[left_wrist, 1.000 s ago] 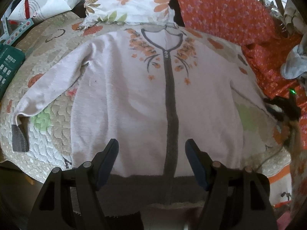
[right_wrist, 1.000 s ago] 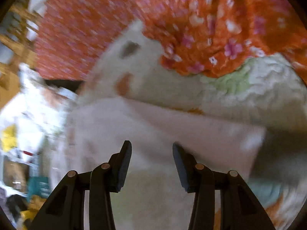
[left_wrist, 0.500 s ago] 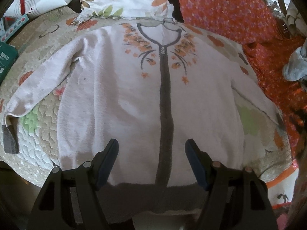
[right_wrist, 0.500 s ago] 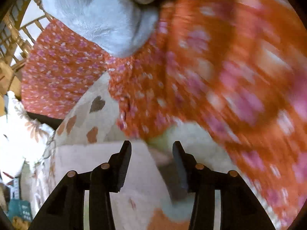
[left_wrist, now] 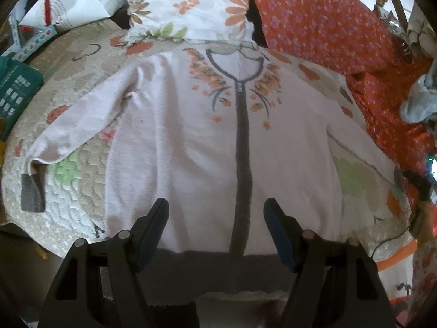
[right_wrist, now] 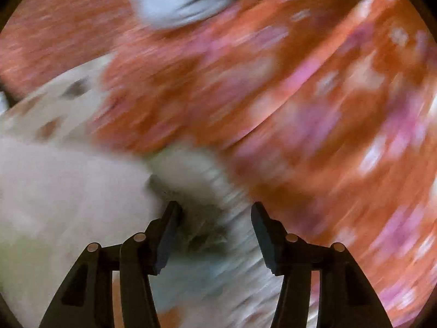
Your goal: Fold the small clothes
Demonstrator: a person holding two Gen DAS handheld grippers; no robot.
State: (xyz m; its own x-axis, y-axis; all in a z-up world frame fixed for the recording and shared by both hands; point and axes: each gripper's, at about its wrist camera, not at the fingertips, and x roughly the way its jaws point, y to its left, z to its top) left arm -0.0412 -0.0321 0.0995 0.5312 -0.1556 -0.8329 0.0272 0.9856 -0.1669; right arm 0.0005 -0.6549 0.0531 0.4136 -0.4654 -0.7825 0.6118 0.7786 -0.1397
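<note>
The right gripper [right_wrist: 214,213] has swung over to the sleeve's grey cuff [right_wrist: 202,227] — jaws just narrowing, apart, gripping nothing. The cardigan [left_wrist: 207,142] lies flat on the quilt [left_wrist: 71,191]; the left gripper [left_wrist: 215,210] hovers above its hem — jaws apart.

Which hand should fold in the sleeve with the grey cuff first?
Probably the right: its tongs hang open right over a sleeve's grey cuff, though that view is blurred. The left tongs sit open over the cardigan's hem, far from either cuff.
</note>
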